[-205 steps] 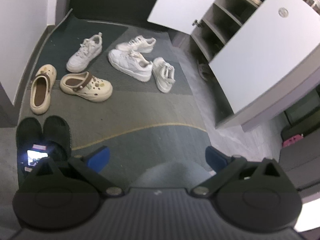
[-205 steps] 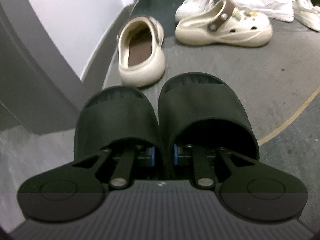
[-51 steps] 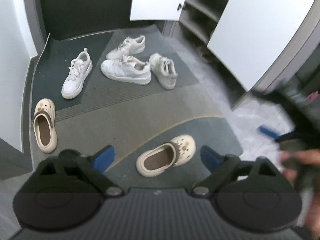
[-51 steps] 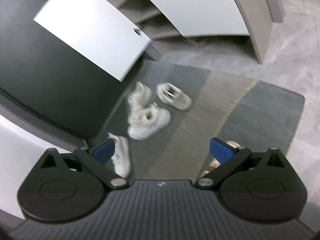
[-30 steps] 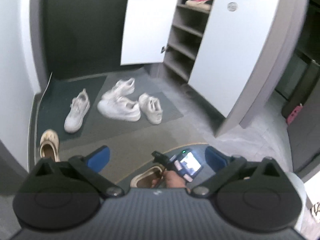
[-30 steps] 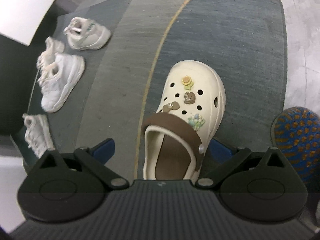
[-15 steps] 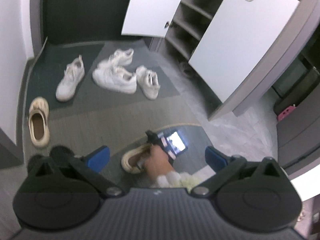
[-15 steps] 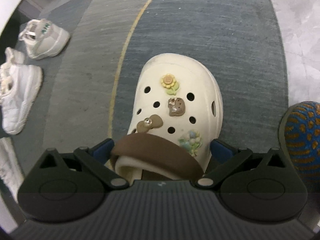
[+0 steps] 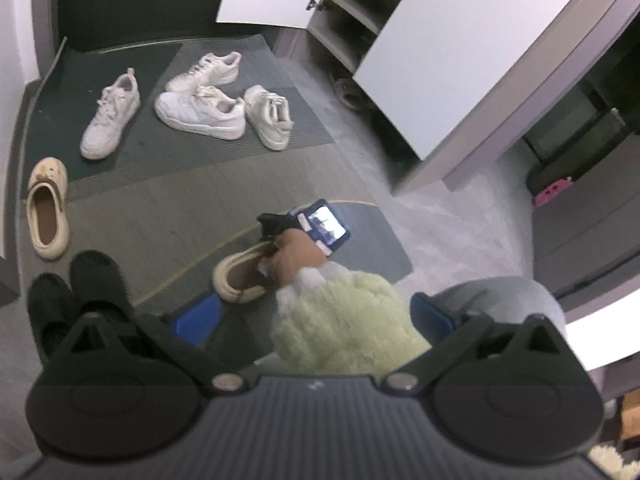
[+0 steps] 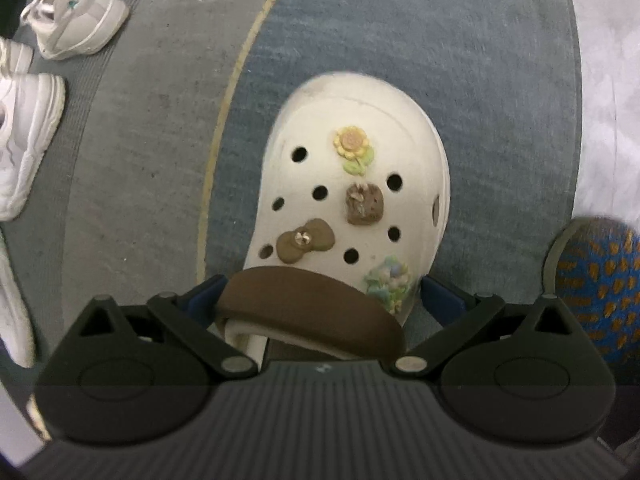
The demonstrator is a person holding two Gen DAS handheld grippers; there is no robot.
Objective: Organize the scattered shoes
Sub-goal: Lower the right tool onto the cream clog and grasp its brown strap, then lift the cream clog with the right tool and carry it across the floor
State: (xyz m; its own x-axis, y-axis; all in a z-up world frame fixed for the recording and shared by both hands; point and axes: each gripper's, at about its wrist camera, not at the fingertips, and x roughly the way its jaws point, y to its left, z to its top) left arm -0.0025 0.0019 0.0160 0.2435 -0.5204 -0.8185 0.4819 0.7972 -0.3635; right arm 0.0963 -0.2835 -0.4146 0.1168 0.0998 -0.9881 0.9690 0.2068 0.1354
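Hidden: the heel of the cream foam clog with a brown strap and charms (image 10: 352, 200) is cut off behind the right gripper (image 10: 320, 300); a pale green fleecy sleeve (image 9: 348, 320) blocks the middle of the left wrist view.
Clog and jaws: the strap end sits between the right jaws, which stand wide apart; the blue pads look just beside its sides, contact unclear.
Clog position: on the blue-grey floor mat (image 10: 500, 80), toe pointing away.
Left gripper (image 9: 316, 312): jaws wide open, holding nothing, high above the floor.
Other shoes: matching cream clog (image 9: 46, 212), black slippers (image 9: 76, 300), white sneakers (image 9: 200, 112) lie well apart.
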